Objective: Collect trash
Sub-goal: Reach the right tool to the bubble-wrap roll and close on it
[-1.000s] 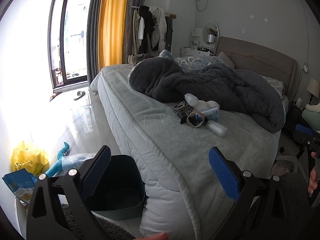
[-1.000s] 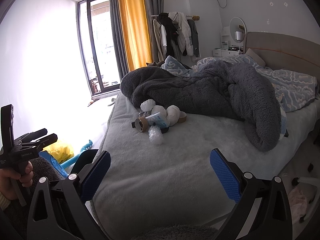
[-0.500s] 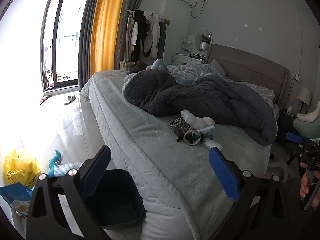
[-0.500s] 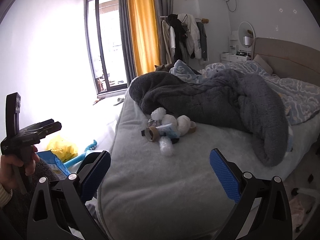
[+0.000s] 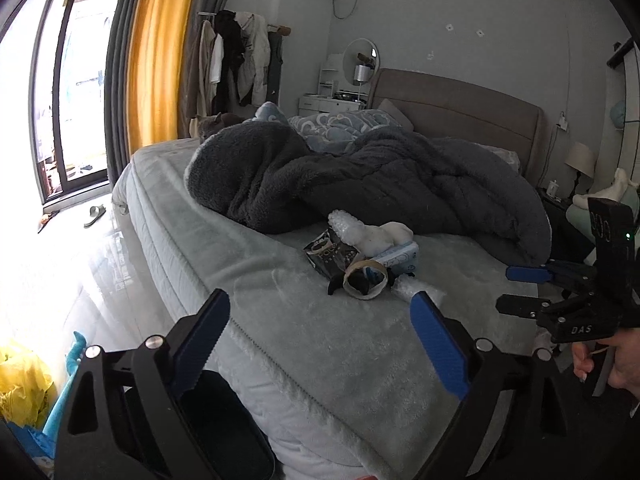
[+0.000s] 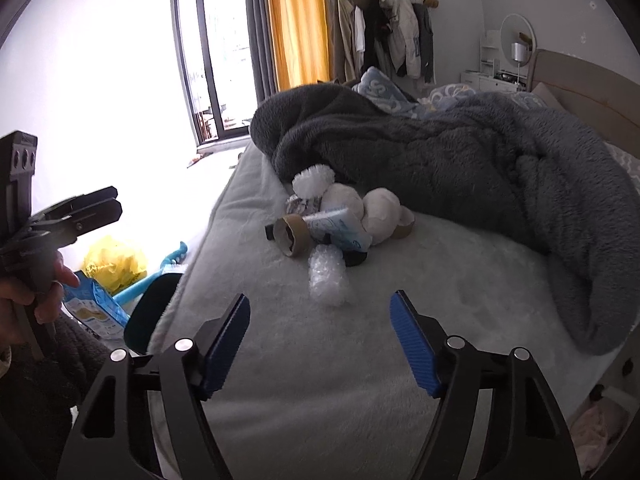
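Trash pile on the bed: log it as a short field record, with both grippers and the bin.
pile: cardboard tube, bubble wrap roll, tissue pack, dark wrapper, white wads, clustered on the bed beside the grey blanket
nearest to right gripper: bubble wrap roll
left gripper: jaws just closing a little, nothing between them
right gripper: jaws just closing, nothing between them
bin: dark, on floor beside the bed

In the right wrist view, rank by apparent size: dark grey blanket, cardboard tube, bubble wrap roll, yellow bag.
1. dark grey blanket, by far.
2. yellow bag.
3. bubble wrap roll and cardboard tube look alike; the roll lies nearer the camera, so no firm order.
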Tool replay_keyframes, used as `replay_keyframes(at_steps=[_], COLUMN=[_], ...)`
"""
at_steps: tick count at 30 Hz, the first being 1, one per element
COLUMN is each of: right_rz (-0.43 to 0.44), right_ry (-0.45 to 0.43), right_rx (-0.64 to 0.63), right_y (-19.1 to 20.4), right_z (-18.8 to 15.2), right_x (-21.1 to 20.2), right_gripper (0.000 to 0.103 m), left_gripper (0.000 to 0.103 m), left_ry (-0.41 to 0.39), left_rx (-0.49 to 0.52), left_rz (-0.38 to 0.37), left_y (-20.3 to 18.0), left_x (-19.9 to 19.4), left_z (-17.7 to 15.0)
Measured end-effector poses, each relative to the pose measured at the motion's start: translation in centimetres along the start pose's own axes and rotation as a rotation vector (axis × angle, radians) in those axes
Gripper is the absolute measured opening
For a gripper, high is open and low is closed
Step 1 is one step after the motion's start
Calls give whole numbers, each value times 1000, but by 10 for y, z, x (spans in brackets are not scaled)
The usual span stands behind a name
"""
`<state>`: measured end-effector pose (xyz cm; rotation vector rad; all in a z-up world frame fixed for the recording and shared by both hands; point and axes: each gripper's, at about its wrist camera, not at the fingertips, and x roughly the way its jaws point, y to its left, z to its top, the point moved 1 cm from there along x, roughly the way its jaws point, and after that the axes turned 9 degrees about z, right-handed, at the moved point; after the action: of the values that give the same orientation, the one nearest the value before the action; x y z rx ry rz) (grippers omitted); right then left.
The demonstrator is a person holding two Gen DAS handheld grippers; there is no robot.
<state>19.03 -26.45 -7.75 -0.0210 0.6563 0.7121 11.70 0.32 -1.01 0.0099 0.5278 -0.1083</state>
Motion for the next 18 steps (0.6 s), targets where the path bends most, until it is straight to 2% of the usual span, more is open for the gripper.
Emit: replay_keyframes(at_steps=[3, 5, 10, 14, 18], right_rz=[26, 40, 73, 80, 80], right_ry=[21, 39, 72, 92, 115], right_rx=[0, -9, -23, -46, -54], right_y=[-6, -10, -15, -16, -20], right_z=[0, 1, 6, 9, 11], right_x=[15, 25, 49, 67, 84], right_gripper=[68, 67, 63, 60, 52], left_gripper=[88, 82, 79, 72, 71], left_ry=[18, 29, 29, 58, 86], left_rx=[6, -5, 19, 37, 67], left_rz=[-39, -62, -102, -124, -157], left_y=[-3, -4, -12, -19, -29], left_x=[16, 25, 43, 63, 81], left_z=[0, 2, 8, 8, 6])
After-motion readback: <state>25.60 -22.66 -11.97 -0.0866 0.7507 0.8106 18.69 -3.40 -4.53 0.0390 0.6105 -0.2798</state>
